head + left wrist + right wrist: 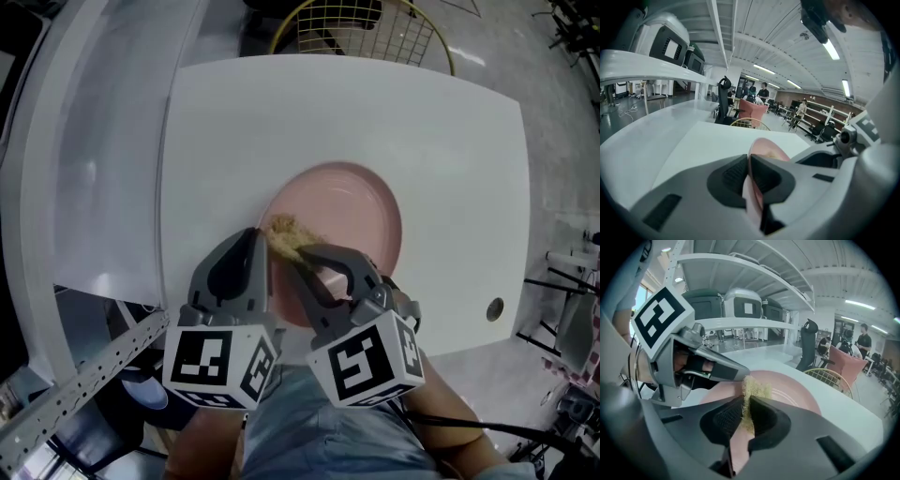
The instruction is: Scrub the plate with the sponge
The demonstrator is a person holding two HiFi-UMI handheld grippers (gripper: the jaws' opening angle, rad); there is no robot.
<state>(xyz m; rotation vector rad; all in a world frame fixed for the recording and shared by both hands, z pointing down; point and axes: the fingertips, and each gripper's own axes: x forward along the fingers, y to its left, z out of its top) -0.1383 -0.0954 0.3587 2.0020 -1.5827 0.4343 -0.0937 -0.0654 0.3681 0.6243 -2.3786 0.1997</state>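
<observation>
A pink plate (352, 211) lies on the white table (450, 141). My left gripper (258, 242) is shut on the plate's left rim; in the left gripper view the pink plate edge (766, 149) runs between the pads of the left gripper (749, 176). My right gripper (306, 255) is shut on a yellowish fibrous sponge (287, 233), which rests on the plate's left part, right beside the left gripper's tip. In the right gripper view the sponge (754, 389) sticks up out of the right gripper (746, 417) against the plate (797, 392).
A yellow wire chair (361, 28) stands beyond the table's far edge. A round metal grommet (494, 308) sits near the table's right front corner. A white shelf (84, 169) runs along the left. The person's lap is close under the grippers.
</observation>
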